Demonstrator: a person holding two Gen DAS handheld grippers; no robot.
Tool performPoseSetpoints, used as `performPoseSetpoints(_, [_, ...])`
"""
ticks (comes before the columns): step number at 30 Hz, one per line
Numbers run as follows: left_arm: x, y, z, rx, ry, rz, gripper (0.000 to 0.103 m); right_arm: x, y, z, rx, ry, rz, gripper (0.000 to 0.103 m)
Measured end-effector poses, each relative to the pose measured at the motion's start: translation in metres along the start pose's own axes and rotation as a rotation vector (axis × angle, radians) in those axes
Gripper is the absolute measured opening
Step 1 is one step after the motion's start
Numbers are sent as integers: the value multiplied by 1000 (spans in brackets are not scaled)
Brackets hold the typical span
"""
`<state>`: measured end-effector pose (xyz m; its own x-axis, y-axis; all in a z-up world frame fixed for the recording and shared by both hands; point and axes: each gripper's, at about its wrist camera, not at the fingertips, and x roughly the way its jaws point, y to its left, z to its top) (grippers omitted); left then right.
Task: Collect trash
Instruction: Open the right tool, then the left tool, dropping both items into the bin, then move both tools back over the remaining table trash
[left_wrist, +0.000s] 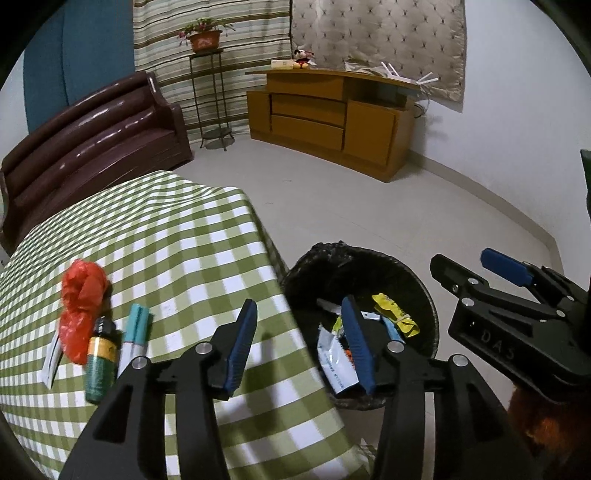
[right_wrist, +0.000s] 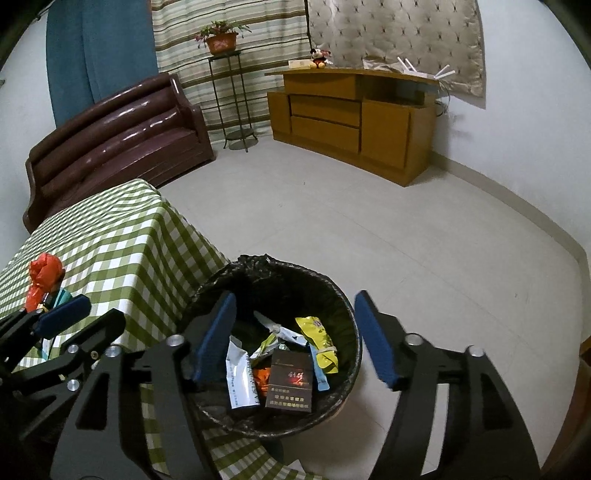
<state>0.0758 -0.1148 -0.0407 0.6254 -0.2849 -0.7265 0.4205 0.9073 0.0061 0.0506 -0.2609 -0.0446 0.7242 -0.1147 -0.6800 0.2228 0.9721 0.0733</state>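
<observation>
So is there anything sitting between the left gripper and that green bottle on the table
Nothing visible does. The left gripper hangs open over the table's edge, and only bare checkered tablecloth lies between it and the green bottle. A teal tube lies close beside the bottle on the gripper's side, but not across it.

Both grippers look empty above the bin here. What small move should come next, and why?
Probably swing the left gripper back over the checked table toward the green bottle: both grippers are open and empty, and trash still lies there beside the red bag.
</observation>
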Motion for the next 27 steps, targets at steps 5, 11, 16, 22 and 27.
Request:
performPoseSetpoints(5, [-9,18,-5,-27,0,26,50,-2,17,-2,-16,2,26,74])
performPoseSetpoints(11, [-22,45,-13,-70,-3,68,53,-7,42,-2,-55,10,52,74])
performPoseSetpoints(16, [-37,74,-28,-111,-2,111,54,-9,66,-3,-83,18,71,75])
performPoseSetpoints(22, [-51,110,-42,-169,-3,172,57,-10,104,-9,-135,38,111,75])
performPoseSetpoints(27, [-63,139,-55,-219,-4,218,57,-11,139,-13,-185,61,137,75])
